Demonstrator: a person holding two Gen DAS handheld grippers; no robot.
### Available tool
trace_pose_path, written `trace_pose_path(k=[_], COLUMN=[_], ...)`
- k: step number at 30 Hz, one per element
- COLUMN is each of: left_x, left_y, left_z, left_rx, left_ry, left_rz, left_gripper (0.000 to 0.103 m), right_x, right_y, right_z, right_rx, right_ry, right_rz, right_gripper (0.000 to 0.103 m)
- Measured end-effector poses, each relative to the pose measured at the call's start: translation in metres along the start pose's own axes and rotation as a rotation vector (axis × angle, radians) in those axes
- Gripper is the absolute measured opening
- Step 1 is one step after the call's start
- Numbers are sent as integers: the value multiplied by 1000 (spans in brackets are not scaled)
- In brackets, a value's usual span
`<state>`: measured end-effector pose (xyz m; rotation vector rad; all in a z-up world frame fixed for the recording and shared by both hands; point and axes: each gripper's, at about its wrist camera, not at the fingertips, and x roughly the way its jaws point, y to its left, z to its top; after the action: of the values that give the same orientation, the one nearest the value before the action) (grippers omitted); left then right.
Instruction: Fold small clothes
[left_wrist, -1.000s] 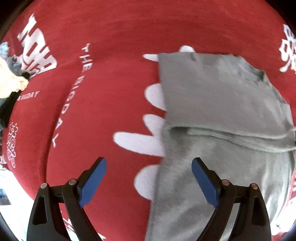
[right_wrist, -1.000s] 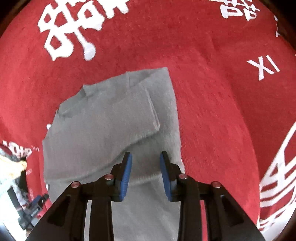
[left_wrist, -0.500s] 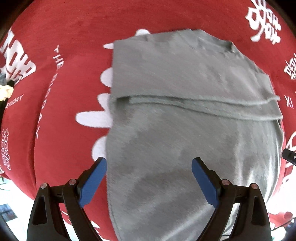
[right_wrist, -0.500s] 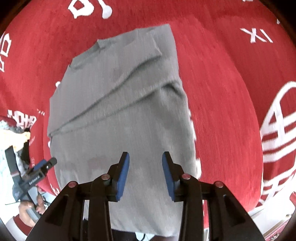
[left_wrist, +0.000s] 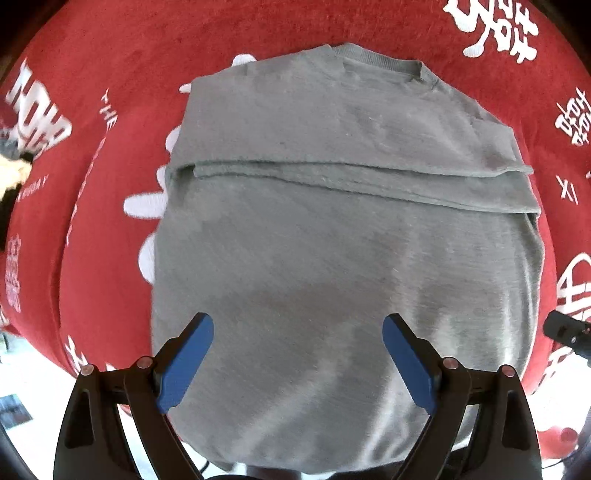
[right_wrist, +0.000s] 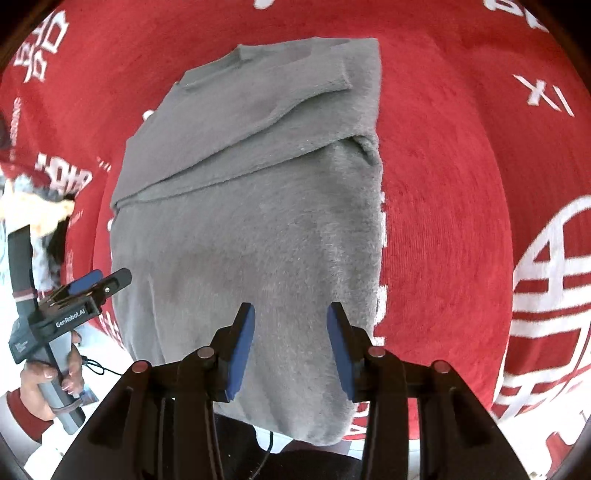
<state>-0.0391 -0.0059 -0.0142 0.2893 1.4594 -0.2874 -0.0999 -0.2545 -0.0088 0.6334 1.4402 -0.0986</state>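
Both tongs hang free over the shirt (left_wrist: 332, 240): left tongs (left_wrist: 297, 363) wide apart, right tongs (right_wrist: 291, 347) opening, empty. Sides folded in; next, grip hem, fold towards collar.

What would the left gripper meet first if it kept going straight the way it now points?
Most likely the grey shirt: the left gripper points down at its lower half, fingers wide apart with nothing between them. The shirt lies on the red cloth. How far above the shirt it hangs is unclear.
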Motion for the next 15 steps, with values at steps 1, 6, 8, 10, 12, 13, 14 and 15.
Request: trace_pose_path(k=[1,6,8,10,12,13,14,15], left_x=[-1,-2,-4,-7,-9,-9,-9,-9], left_y=[-3,-16,-18,-18,-17,-15,-13,-11], left_z=[-4,-20,-27,-34,-40,-44,-47,-52], left_rx=[-14,-6,9,17,27,33,40,46], left_ry=[4,31,37,42,44,43,42,40], left_rz=[-2,9,10,7,4,3,2,0], left_gripper=[94,94,94,94,94,94,94,94], right_x=[0,-4,-3,-2,-2,-2,-2,-2], right_y=[0,-7,-9,-10,-9,-8,-6,-3], right_z=[0,-12,-16,-24,-32,-38,-43,-51], right_rx=[-10,-40,-31,-17,-5,0,2,2], right_ry=[4,3,0,2,0,-1,-4,-13], right_rz=[3,5,10,12,13,12,8,-3], right_gripper=[44,54,55,55,55,55,55,55])
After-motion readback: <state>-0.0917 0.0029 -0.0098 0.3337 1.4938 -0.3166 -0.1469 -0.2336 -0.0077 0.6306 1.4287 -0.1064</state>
